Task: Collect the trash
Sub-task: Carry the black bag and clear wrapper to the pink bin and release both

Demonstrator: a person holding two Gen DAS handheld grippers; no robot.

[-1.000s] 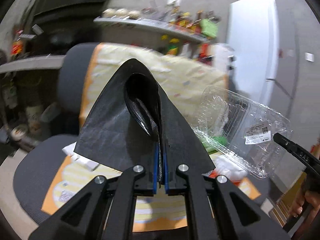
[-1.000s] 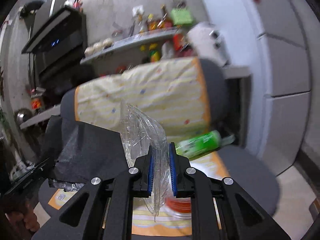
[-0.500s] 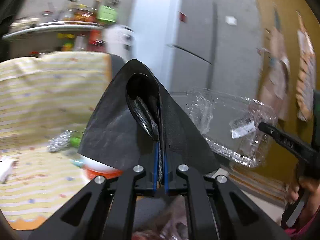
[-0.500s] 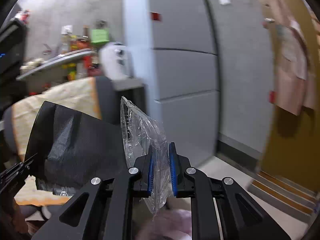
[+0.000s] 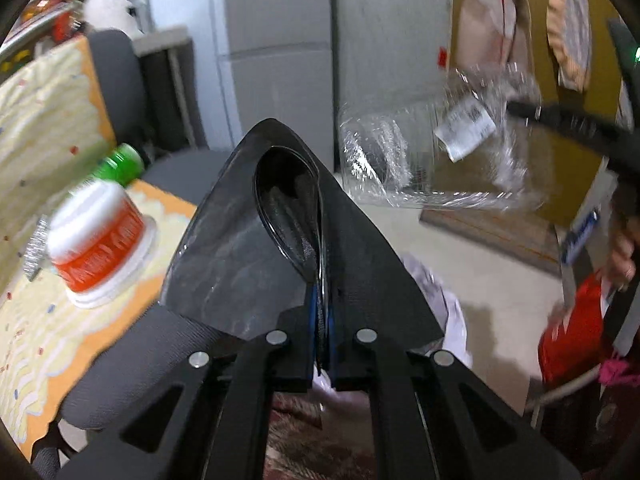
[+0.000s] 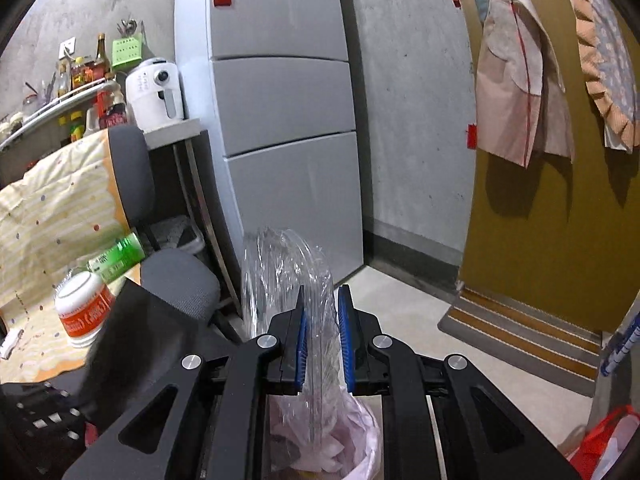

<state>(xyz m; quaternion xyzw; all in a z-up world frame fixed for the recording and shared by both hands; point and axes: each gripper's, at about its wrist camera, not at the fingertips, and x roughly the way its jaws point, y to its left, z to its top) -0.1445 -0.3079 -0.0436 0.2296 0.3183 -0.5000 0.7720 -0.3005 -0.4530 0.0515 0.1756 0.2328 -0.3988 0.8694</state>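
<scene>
- Tray of black plastic (image 5: 256, 248), large and folded into a cone shape, fills the middle of the left wrist view; the left gripper (image 5: 320, 320) has its jaws closed tight on the tray's lower fold.
- Clear plastic clamshell box (image 6: 288, 280), crumpled and shiny, with a white label visible from the left wrist view, stands between the blue pads of the right gripper (image 6: 322, 344), whose jaws are pressed on it, a little apart.
- A bin with a pale pink bag (image 6: 352, 432) lies directly under both held things.
- One second ago both cameras faced the chair (image 6: 176, 276) with the yellow cloth; now the chair is at the left and the bin has appeared below.
</scene>
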